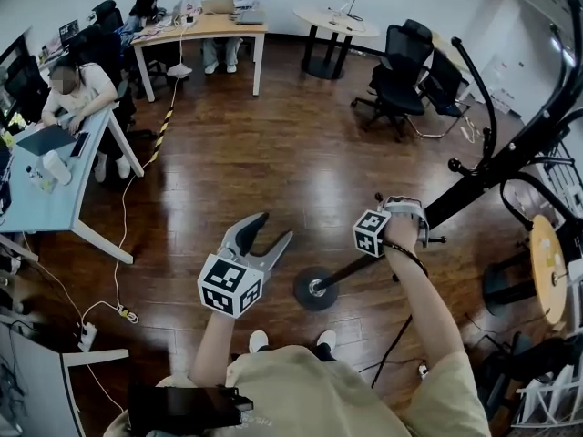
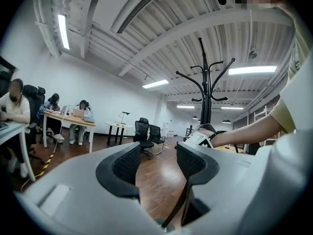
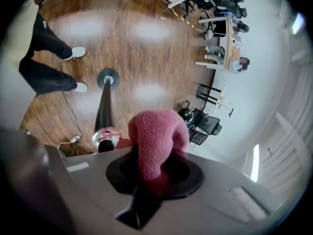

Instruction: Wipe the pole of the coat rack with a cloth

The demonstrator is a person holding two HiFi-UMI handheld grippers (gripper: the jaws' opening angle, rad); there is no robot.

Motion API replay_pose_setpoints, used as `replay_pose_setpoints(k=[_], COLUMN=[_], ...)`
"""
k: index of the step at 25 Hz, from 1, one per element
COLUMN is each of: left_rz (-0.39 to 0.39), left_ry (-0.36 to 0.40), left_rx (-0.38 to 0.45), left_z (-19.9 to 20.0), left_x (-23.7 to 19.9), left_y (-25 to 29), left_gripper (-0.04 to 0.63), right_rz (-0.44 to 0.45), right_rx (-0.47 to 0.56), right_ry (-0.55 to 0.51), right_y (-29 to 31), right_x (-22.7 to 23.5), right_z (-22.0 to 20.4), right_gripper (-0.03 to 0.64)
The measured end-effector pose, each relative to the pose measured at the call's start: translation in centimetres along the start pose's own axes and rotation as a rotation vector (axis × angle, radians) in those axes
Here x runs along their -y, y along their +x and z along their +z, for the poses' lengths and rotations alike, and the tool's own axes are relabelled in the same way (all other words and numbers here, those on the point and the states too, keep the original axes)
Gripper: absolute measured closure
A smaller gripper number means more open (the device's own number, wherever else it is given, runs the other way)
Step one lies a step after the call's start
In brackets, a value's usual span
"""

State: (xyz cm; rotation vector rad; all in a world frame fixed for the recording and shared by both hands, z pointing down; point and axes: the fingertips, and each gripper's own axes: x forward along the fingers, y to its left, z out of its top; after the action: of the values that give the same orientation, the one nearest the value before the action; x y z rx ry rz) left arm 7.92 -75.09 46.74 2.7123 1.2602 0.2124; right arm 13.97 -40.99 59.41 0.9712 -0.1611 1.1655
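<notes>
Right tongs [image 3: 154,173] clamped on pink cloth [image 3: 156,131]: soft, light, bunched, just beside the pole [image 3: 103,109]. Pole looks rigid and smooth; its base [image 1: 314,289] stands on the floor. Left tongs [image 2: 156,163] apart, empty.

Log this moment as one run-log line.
left tongs: open, empty, clear of pole | right tongs: shut on pink cloth | cloth beside pole, contact unclear
</notes>
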Motion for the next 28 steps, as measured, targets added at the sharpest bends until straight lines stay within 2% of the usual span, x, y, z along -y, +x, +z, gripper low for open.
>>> replay_pose_setpoints(k=[3, 5, 7, 10, 14, 18, 20, 22, 24, 28], left_rz=[0.036, 0.055, 0.067, 0.065, 0.038, 0.004, -0.018, -0.042, -0.057, -0.05], left_ry=[-0.006, -0.009, -0.014, -0.019, -0.021, 0.003, 0.026, 0.053, 0.081, 0.123], left_rx=[-0.002, -0.004, 0.0, 0.007, 0.025, 0.027, 0.022, 0.021, 0.025, 0.062], left_z=[-0.2, -0.5, -0.5, -0.5, -0.3, -0.2, -0.1, 0.1, 0.5, 2.0], left_x=[-0.7, -1.1, -1.3, -0.9, -0.1, 1.3, 2.6, 4.7, 7.3, 13.2], left_y=[-1.5, -2.4, -2.9, -3.3, -3.4, -2.9, -2.5, -1.7, -0.4, 2.5], left_gripper=[0.37, 0.37, 0.371, 0.371, 0.371, 0.371, 0.37, 0.371, 0.371, 0.374], right_rz=[-0.036, -0.066, -0.057, 0.005, 0.032, 0.079, 0.093, 0.061, -0.018, -0.209], right_rx=[0.059, 0.185, 0.353, 0.64, 1.053, 1.322, 1.43, 1.514, 1.551, 1.471], right_ry=[0.13, 0.251, 0.41, 0.665, 0.95, 1.2, 1.278, 1.327, 1.392, 1.494], right_y=[0.1, -1.3, -3.8, -8.6, -16.7, -22.2, -24.6, -26.2, -26.7, -25.5], right_x=[1.6, 3.2, 4.8, 5.8, 5.8, 4.1, 2.7, 1.1, -0.3, -3.5], right_z=[0.5, 1.6, 2.7, 3.9, 3.5, 0.5, -1.4, -4.1, -7.7, -15.0], right_gripper=[0.561, 0.561, 0.561, 0.561, 0.561, 0.563, 0.563, 0.563, 0.563, 0.563])
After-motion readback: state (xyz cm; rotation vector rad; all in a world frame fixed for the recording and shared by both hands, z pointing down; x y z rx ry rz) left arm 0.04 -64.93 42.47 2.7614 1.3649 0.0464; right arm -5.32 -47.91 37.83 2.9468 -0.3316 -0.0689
